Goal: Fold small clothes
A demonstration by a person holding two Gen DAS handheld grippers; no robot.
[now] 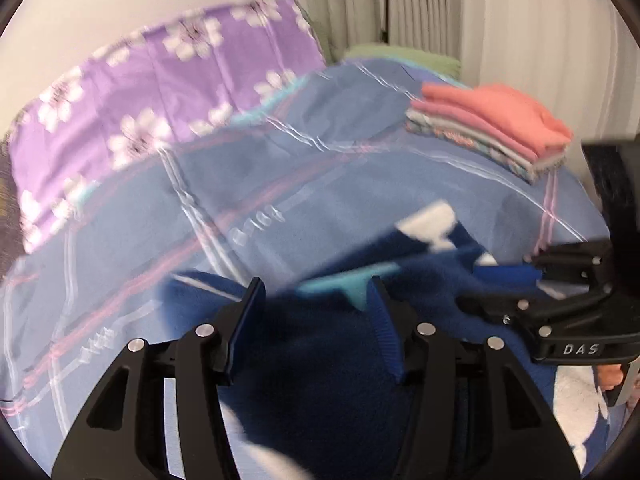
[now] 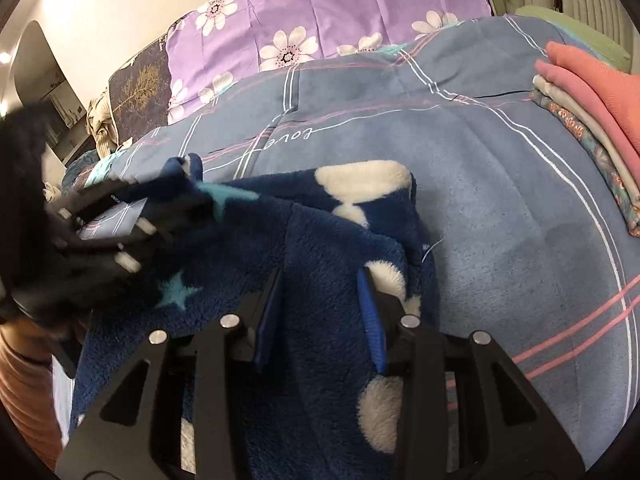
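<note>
A dark blue fleece garment (image 2: pixel 328 248) lying on the bed (image 2: pixel 500 208) is being folded; the right claw (image 2: pixel 320 300) and left claw (image 1: pixel 312 312) are being held spread over it, pinching nothing. Next, an edge should probably be gripped. Beyond, folded clothes (image 1: pixel 492 124) are being stacked.

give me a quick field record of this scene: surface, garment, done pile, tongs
surface: blue plaid bedcover, purple floral pillow behind it
garment: dark blue fleece garment with white patches and teal stars, rumpled on the bedcover
done pile: folded clothes stack, coral piece on top, far right of the bed
left tongs: over the fleece, jaws apart, grip not clear
right tongs: over the fleece, jaws apart, grip not clear
</note>
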